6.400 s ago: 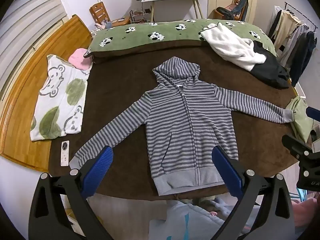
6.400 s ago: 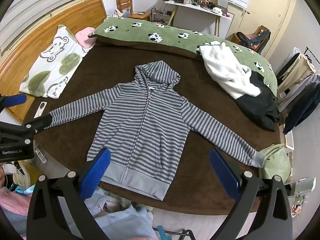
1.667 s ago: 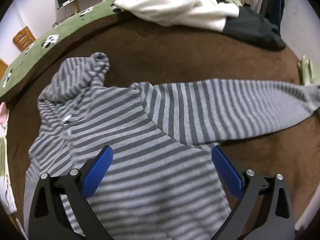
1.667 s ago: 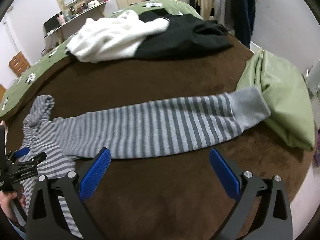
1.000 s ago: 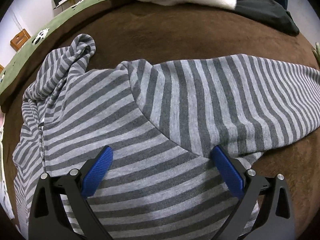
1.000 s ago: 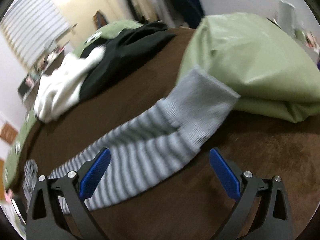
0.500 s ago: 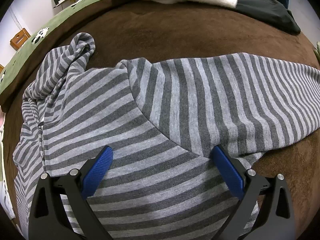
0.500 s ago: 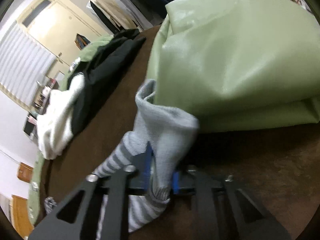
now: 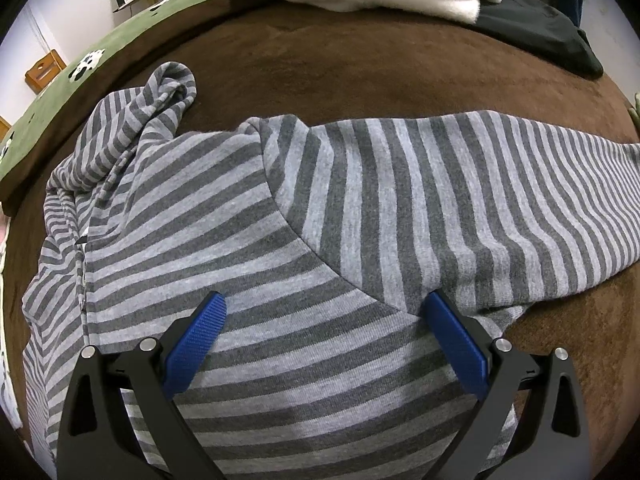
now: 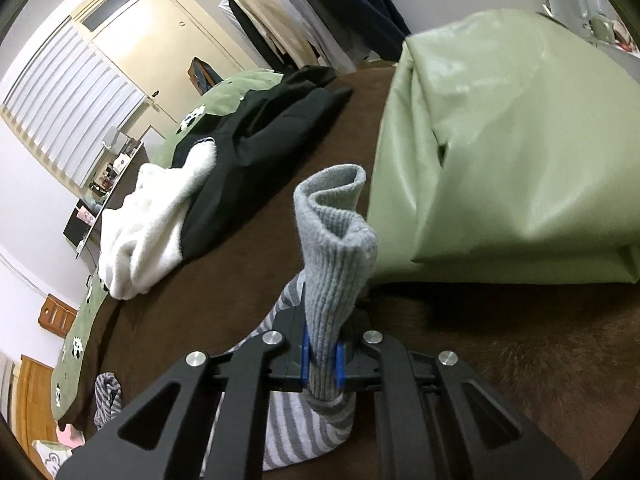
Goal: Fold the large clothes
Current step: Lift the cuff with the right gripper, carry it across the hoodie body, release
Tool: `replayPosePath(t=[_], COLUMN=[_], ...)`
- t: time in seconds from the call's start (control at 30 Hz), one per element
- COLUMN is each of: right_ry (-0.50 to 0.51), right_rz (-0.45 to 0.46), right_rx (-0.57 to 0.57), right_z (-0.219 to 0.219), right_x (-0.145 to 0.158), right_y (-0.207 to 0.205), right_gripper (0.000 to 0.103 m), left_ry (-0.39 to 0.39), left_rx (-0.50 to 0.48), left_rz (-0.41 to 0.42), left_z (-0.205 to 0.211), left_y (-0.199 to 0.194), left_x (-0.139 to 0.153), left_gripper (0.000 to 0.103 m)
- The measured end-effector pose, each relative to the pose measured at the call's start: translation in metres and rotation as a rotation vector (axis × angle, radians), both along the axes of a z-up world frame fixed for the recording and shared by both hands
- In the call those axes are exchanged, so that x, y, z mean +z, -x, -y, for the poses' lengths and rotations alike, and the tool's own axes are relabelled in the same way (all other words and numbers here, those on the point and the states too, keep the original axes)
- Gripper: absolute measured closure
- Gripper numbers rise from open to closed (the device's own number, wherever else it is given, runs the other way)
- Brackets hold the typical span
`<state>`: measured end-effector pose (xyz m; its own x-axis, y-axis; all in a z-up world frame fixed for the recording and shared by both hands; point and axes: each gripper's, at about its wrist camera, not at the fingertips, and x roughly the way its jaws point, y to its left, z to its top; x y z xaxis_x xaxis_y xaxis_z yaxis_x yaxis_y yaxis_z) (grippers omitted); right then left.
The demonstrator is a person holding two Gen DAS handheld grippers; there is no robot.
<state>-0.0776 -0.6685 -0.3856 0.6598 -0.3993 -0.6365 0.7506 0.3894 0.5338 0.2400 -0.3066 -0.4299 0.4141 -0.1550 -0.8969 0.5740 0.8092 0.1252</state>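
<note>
Cuff (image 10: 334, 264) pinched in my right fingers (image 10: 305, 354); left fingers (image 9: 204, 336) spread wide, pinning hoodie (image 9: 280, 240) at the armpit seam; carry the sleeve across slowly.

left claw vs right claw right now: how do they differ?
The left claw is open, its blue pads wide apart over the striped hoodie near the armpit seam, pinching nothing. The right claw has just closed and is shut on the grey cuff, which stands up between its pads beside the green bag. Shared: both are black with blue pads, both at the same hoodie.
</note>
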Motion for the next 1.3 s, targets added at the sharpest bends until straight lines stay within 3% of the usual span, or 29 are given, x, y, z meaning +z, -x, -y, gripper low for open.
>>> replayPosePath(t=[0.27,0.53,0.77,1.07,1.3], right_ry=[0.052,0.22,0.358,0.378,0.351], right_rz=[-0.004,0.001,0.041,0.128,0.138], right_rx=[0.01,0.129,0.299,0.544,0.701], right_z=[-0.025,-0.091,-0.17,-0.294,-0.415], right_x=[0.05,0.159,0.243,0.296,0.289], right_y=[-0.01,-0.053,-0.111,-0.189,-0.258], right_gripper=[0.094,0.094,0.094,0.094,0.093], left_ry=[-0.004,-0.002,-0.005,0.01,-0.039], left_rx=[0.001,0.041,0.023,0.099,0.277], left_rz=[0.007,-0.016,-0.022,0.034,0.068], left_z=[-0.001,0.001,-0.015,-0.121,-0.264], left_y=[0.0,0.003,0.007,0.016,0.021], left_x=[0.002,0.009,0.045,0.103,0.121], left_gripper=[0.005,0.005,0.006,0.006,0.006])
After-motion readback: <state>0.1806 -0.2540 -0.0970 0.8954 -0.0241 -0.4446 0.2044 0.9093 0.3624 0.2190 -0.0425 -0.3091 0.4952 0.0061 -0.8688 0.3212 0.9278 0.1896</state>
